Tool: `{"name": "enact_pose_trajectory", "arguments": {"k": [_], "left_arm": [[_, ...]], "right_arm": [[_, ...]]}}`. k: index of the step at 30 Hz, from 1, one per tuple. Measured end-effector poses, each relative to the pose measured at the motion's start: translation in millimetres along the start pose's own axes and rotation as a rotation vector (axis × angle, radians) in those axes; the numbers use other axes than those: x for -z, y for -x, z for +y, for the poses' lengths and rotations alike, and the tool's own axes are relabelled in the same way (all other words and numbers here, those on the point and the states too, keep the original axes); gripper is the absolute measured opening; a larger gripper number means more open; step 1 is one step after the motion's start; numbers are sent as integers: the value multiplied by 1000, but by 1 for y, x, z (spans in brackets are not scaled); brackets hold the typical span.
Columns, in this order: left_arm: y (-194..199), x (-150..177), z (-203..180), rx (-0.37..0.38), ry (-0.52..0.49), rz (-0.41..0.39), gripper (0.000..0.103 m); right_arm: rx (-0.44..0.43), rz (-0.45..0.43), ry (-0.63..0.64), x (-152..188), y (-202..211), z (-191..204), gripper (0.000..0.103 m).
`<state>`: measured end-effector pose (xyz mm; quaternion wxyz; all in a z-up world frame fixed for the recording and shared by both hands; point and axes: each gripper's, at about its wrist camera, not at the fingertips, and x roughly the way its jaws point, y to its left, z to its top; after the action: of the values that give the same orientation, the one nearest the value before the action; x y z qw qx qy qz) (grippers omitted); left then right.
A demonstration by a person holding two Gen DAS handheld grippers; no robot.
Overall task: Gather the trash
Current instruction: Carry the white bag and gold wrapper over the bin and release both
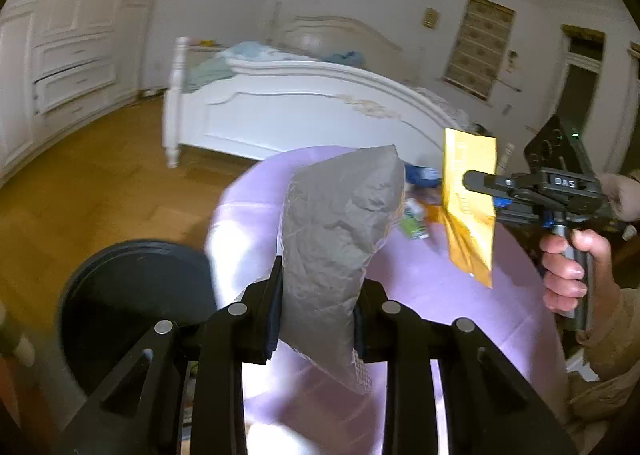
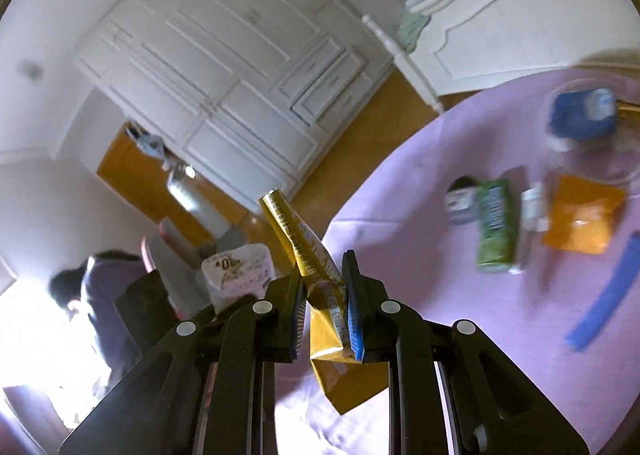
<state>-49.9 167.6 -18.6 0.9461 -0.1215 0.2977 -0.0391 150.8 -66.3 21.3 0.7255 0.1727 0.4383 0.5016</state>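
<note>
Gripping left gripper: narrow on crumpled grey paper bag, above the lilac-clothed round table, near its left edge
Right gripper: clamps yellow foil wrapper, past table edge
Floorside: black round bin

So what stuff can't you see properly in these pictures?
- Inside of the black bin, left wrist view: only the dark rim shows, partly behind the left tool.
- Bottom of the grey bag, left wrist view: hidden behind the tool's fingers.
- Words on the yellow wrapper, right wrist view: crumpled, partly covered by the right tool.
- Green packet label, right wrist view: blurred.
</note>
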Motion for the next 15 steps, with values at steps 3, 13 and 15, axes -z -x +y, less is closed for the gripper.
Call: {"name": "enact_pose_trajectory", "arguments": {"k": [3,13,15], "left_arm": [[11,8,24,-38,43,-12,28],[25,28,90,-128,170,-25,28],[26,31,98,-138,183,-22,28]], "right_arm": [[0,48,35,1,-33,23,19],[-61,149,102,3,-136,89,19],[-86,161,96,3,-152,98,19]]}}
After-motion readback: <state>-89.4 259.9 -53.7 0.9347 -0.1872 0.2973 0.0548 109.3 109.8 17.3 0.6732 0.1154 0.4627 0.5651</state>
